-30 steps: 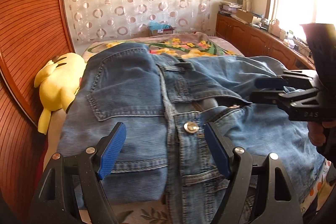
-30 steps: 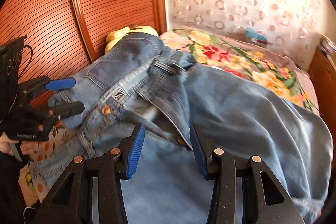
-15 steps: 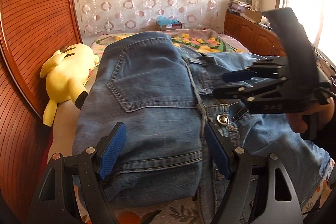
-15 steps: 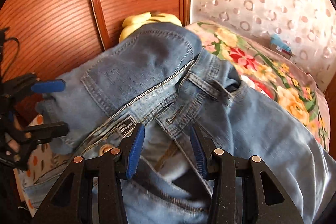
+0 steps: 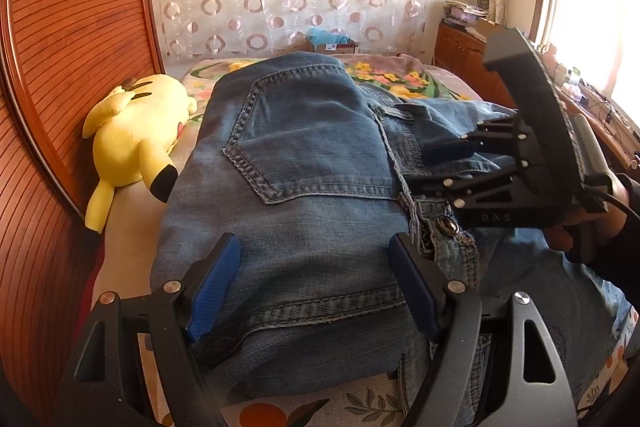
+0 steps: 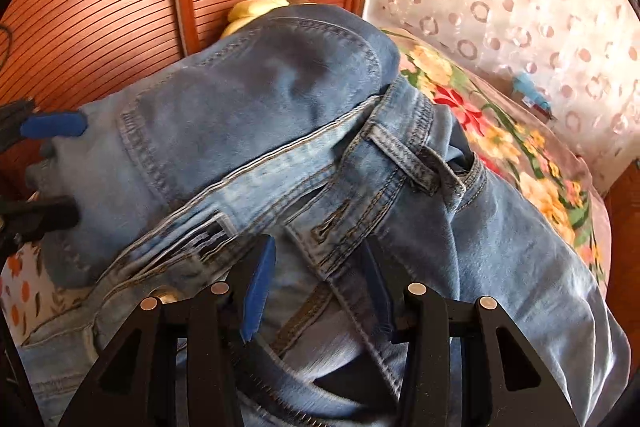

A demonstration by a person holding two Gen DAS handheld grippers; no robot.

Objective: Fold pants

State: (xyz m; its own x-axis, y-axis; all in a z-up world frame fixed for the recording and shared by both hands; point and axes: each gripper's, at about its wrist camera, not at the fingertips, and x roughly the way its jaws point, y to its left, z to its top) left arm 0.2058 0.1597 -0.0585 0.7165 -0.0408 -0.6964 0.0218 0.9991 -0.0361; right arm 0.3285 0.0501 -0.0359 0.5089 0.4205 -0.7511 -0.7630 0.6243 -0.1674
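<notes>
Swung in over the waistband, the right gripper (image 6: 316, 291) has been closing, denim between its pads. Blue denim pants (image 5: 304, 163) cover the floral bedspread (image 5: 280, 407) beside a yellow plush toy (image 5: 136, 131); left gripper (image 5: 312, 287) gapes, released.

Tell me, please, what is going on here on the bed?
A person is folding faded blue denim jeans on a floral bedspread. The left tool straddles the folded waist, jaws wide, not pinching. The right tool sits over the waistband flap near the fly, its jaws closing in around it. A yellow plush toy lies beside the jeans.
</notes>
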